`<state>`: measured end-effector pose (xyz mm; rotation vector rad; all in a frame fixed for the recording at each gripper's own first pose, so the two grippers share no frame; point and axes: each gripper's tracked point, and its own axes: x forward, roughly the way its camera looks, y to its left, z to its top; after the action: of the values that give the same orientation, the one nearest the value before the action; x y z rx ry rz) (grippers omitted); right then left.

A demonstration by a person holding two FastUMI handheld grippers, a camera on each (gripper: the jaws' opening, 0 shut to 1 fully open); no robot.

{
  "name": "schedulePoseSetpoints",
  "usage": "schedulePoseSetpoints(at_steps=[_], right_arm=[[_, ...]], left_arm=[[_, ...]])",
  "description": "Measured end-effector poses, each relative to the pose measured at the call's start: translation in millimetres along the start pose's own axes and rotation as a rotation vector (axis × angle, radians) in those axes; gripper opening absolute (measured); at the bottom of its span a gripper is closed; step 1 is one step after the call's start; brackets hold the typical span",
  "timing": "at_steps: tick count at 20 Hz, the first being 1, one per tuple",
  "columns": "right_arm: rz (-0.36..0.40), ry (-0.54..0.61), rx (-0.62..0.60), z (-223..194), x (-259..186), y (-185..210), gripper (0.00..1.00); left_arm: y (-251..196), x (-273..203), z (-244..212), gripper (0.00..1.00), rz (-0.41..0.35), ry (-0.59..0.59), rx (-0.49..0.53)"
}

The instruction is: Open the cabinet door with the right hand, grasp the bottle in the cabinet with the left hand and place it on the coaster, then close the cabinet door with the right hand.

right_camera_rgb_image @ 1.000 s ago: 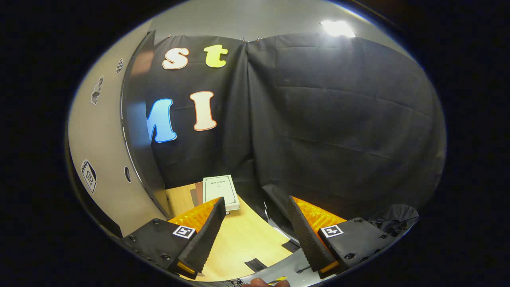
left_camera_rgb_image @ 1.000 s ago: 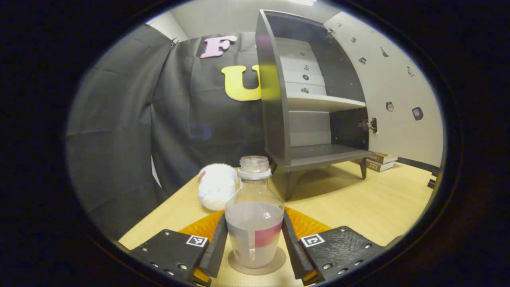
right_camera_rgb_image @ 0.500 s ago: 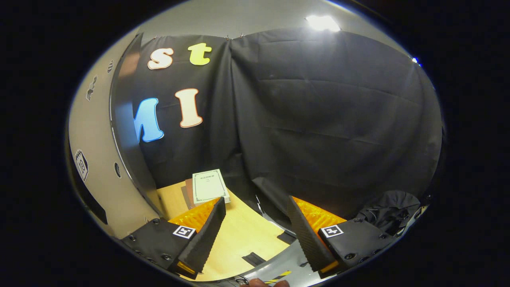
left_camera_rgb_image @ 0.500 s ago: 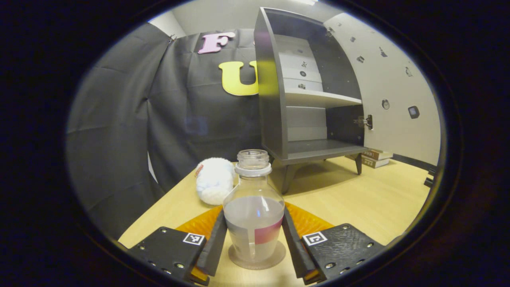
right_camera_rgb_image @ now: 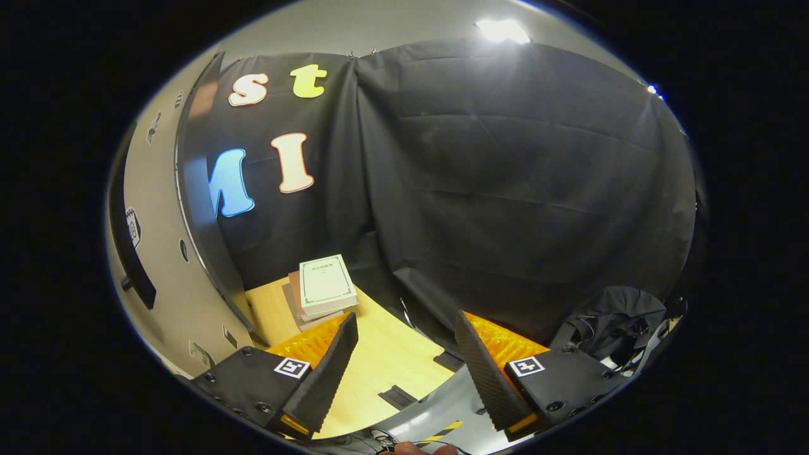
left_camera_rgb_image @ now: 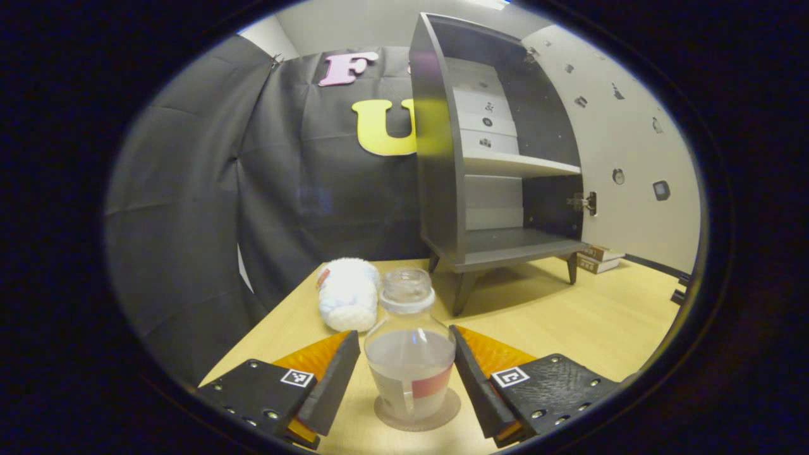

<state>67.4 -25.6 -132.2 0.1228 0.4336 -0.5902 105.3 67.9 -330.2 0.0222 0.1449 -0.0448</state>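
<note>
The bottle (left_camera_rgb_image: 411, 366) stands upright on the round coaster (left_camera_rgb_image: 417, 414); the left gripper (left_camera_rgb_image: 404, 360) straddles it, jaws parted, not touching. Behind the bottle, the cabinet (left_camera_rgb_image: 480, 164) stands open. The right gripper (right_camera_rgb_image: 406, 344) hangs jaws wide near the cabinet door (right_camera_rgb_image: 158, 253)

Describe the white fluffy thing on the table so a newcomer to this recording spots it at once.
Start at the dark open cabinet standing on the wooden table. In front of its left leg lies a white fluffy ball, just behind the clear bottle. It is the only soft, fuzzy thing there.
</note>
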Motion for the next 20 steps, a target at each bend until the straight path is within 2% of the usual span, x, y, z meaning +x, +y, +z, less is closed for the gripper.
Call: schedulePoseSetpoints(at_steps=[3,6,9,12,16,18,20], right_arm=[[-0.008,0.015,0.021,-15.0,-5.1,-6.0,0.98],[-0.013,0.022,0.046,-24.6,-2.3,-10.3,0.98],[-0.001,0.028,0.091,-27.0,11.9,-8.4,0.98],[0.018,0.022,0.124,-23.4,31.9,-7.6,0.98],[0.059,0.012,0.110,-13.3,57.7,-8.3,0.98],[0.087,-0.011,0.083,-4.9,67.5,-7.1,0.98],[0.117,-0.034,0.050,4.7,76.3,-6.7,0.98]], left_arm=[[-6.4,-8.1,24.9,0.84,-0.028,-0.030,0.004],[-8.1,-26.2,60.8,0.86,-0.021,-0.076,0.041],[-2.5,-46.6,101.0,0.84,0.015,-0.118,0.070],[-3.7,-68.9,144.5,0.86,0.057,-0.155,0.038],[-17.9,-95.7,189.9,0.84,0.153,-0.172,0.021],[-33.7,-104.7,205.6,0.86,0.182,-0.171,0.008],[-49.0,-112.4,217.7,0.84,0.209,-0.169,0.017]])
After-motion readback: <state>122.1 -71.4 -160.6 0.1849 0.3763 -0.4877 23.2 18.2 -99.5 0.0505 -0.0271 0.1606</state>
